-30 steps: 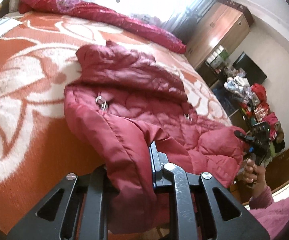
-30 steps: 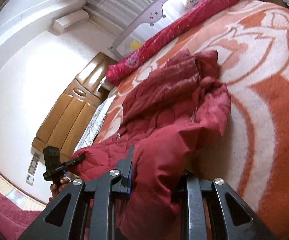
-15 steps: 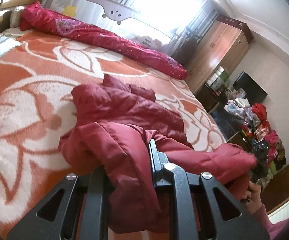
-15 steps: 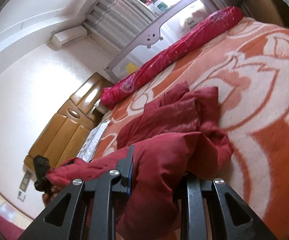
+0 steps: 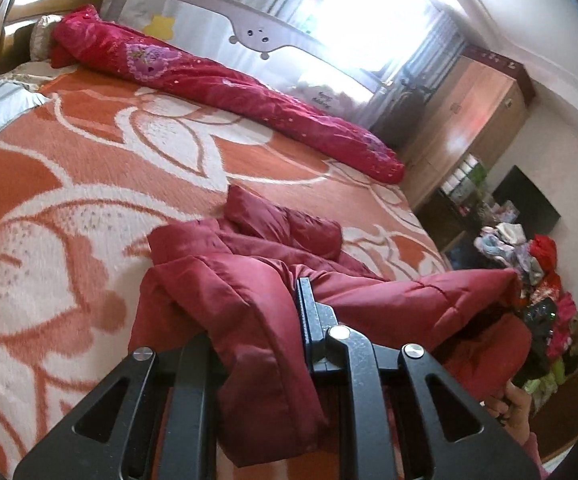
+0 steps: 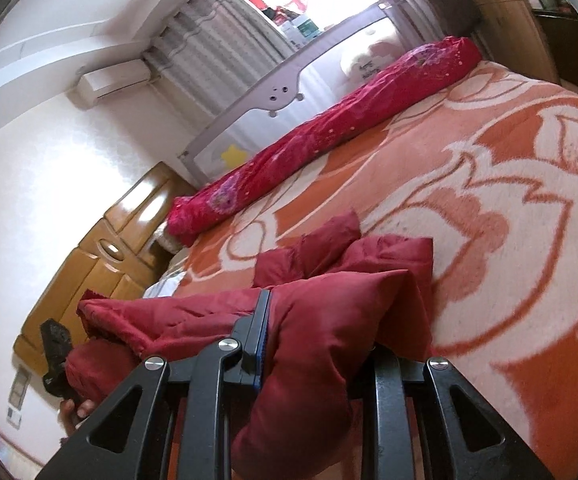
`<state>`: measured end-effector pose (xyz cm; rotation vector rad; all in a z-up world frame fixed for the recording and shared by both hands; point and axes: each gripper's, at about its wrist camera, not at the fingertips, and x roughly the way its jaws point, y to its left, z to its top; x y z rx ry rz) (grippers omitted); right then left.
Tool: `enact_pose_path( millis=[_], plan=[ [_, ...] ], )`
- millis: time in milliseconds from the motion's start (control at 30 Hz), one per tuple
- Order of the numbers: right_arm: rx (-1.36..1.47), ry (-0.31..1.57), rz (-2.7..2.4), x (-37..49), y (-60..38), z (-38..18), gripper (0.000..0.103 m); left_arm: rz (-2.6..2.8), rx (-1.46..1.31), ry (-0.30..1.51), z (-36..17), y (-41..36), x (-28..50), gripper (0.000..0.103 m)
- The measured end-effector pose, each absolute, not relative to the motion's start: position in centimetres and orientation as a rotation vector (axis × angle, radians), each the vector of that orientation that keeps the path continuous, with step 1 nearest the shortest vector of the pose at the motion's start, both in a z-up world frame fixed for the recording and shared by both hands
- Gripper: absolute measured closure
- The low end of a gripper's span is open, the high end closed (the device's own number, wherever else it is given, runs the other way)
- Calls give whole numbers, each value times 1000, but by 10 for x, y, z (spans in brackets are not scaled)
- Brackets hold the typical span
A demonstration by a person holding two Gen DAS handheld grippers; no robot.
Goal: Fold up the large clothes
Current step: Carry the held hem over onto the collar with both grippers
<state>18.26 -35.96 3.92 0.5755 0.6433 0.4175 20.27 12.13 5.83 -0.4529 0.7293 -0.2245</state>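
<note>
A dark red quilted jacket (image 5: 249, 264) lies on the orange and white floral bed blanket (image 5: 89, 168). Its near hem is lifted off the bed and stretched between my two grippers. My left gripper (image 5: 257, 320) is shut on the hem's left corner, and cloth drapes over its fingers. My right gripper (image 6: 313, 336) is shut on the hem's right corner of the jacket (image 6: 341, 288). The right gripper also shows at the far right of the left wrist view (image 5: 537, 320). The left gripper shows at the left of the right wrist view (image 6: 55, 344). The jacket's far part stays bunched on the blanket (image 6: 489, 208).
A long magenta rolled quilt (image 5: 225, 84) lies along the far bed edge before a grey bed rail (image 5: 257, 28). A wooden headboard (image 6: 89, 264) is at one end. A wardrobe (image 5: 473, 120) and a pile of clothes (image 5: 529, 256) stand beyond the other.
Both grippers have raised the jacket's near hem and carried it forward over the garment. The zipper pulls and flat front panel are now covered by the lifted layer.
</note>
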Motion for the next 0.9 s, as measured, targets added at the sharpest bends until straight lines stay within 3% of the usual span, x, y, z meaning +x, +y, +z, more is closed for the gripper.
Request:
enact_pose_path(
  millis=[900],
  plan=[
    [576,774,159,349,-341,-50,80,-46,-401,890,-18,117,368,86]
  ],
)
